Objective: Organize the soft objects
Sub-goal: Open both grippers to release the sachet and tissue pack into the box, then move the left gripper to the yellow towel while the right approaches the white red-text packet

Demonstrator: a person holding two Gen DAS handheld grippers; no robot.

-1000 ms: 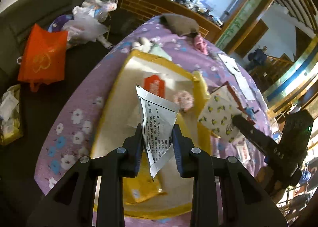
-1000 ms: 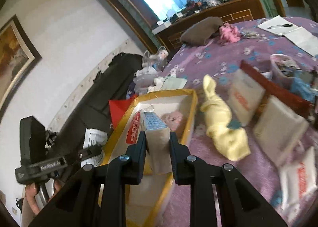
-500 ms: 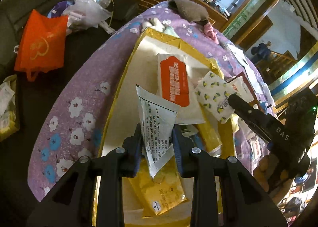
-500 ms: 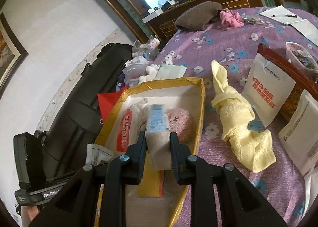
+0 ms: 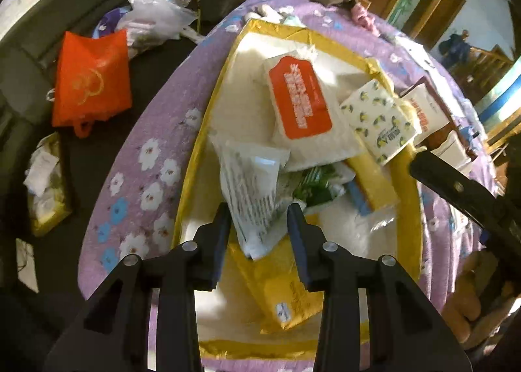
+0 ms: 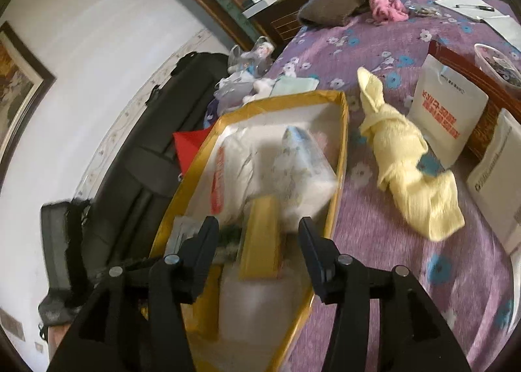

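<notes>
Hovering low in both wrist views, both tongs are opening over the yellow-rimmed box (image 5: 208, 118) on the purple flowered bedspread (image 5: 156, 131). The left gripper (image 5: 259, 222) has a white printed sachet (image 5: 250, 186) loose between its parting jaws. The right gripper (image 6: 259, 235), jaws wide, stands behind a lemon-print tissue pack (image 6: 299, 166) already in the box; a yellow towel (image 6: 407, 157) lies at right.

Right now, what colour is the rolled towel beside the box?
Pale yellow towel; right wrist view shows it best.
</notes>
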